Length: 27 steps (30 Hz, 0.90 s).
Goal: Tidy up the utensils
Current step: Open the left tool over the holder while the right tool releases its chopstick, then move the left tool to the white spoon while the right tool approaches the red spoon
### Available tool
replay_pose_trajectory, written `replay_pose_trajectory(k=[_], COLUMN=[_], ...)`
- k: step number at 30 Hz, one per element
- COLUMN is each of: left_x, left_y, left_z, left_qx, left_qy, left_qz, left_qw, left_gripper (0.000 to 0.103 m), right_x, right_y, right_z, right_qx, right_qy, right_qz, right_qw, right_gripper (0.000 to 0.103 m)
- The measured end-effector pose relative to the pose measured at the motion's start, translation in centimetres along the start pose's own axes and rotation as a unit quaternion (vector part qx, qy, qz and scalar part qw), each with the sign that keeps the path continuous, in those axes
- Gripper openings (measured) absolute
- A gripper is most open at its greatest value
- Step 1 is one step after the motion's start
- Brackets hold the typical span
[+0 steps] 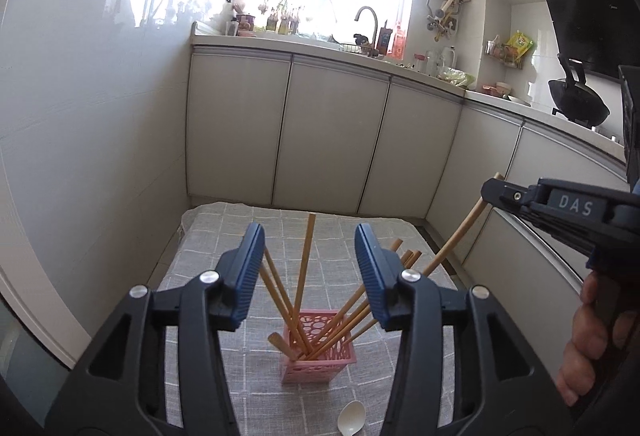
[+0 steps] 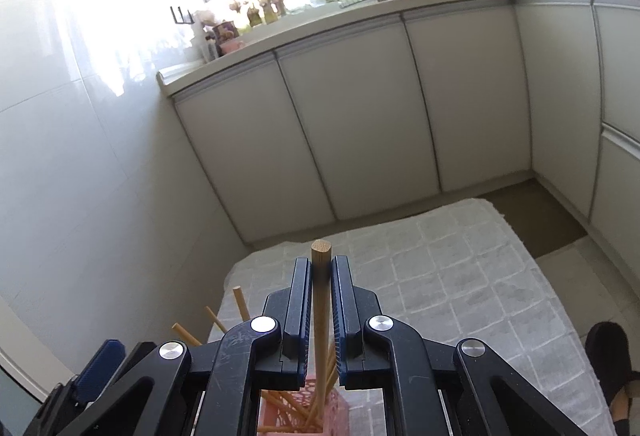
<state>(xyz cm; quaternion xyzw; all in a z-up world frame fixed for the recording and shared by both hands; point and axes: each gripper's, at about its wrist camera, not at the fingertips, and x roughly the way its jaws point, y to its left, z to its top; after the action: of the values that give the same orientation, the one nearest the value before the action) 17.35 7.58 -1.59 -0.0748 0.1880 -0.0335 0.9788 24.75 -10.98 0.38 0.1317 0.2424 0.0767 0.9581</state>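
The left gripper [image 1: 310, 268] hangs with its jaws apart, gripping nothing — the pink holder [image 1: 316, 346] with several chopsticks [image 1: 306, 268] stands just below and ahead. The right gripper [image 2: 321, 290] clamps 1 chopstick [image 2: 320, 300] angled into that holder. A white spoon [image 1: 352, 422] lies nearer on the grey cloth [image 1: 224, 236].

Both grippers have black plastic frames with round silver screws and ribbed blue pads on the fingers: the left gripper [image 1: 310, 268] and the right gripper [image 2: 321, 310]. The right gripper's side carries the grey letters "DAS".
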Motion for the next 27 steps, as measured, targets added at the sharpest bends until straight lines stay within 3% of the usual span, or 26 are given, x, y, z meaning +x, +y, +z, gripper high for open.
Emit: replay_pose_trajectory(k=[7, 9, 10, 11, 15, 20, 27], left_x=[0.2, 0.2, 0.2, 0.2, 0.0, 0.1, 0.9], left_y=[1.1, 1.1, 1.2, 1.1, 0.7, 0.4, -0.2], left_z=[-0.4, -0.7, -0.7, -0.8, -1.2, -2.3, -5.2], left_qx=[0.008, 0.006, 0.006, 0.008, 0.023, 0.019, 0.014], left_qy=[0.026, 0.038, 0.044, 0.048, 0.070, 0.120, 0.207], left_qz=[0.015, 0.013, 0.011, 0.009, 0.007, -0.005, -0.028], left_qw=[0.9995, 0.9992, 0.9990, 0.9988, 0.9973, 0.9925, 0.9778], left_gripper=[0.056, 0.062, 0.063, 0.066, 0.072, 0.080, 0.082], right_x=[2.3, 2.3, 2.0, 1.5, -0.2, -2.9, -5.2], right_y=[1.2, 0.9, 0.7, 0.5, -0.5, -2.7, -5.6], right_z=[-1.5, -1.7, -1.7, -1.7, -1.7, -3.0, -6.7], right_qx=[-0.017, -0.004, 0.003, 0.008, 0.013, 0.022, 0.033], right_qy=[0.032, 0.045, 0.043, 0.041, 0.046, 0.059, 0.107], right_qz=[-0.003, 0.006, 0.013, 0.015, 0.000, -0.018, -0.041], right_qw=[0.999, 0.999, 0.999, 0.999, 0.999, 0.998, 0.993], right_gripper=[0.012, 0.028, 0.042, 0.047, 0.051, 0.072, 0.084])
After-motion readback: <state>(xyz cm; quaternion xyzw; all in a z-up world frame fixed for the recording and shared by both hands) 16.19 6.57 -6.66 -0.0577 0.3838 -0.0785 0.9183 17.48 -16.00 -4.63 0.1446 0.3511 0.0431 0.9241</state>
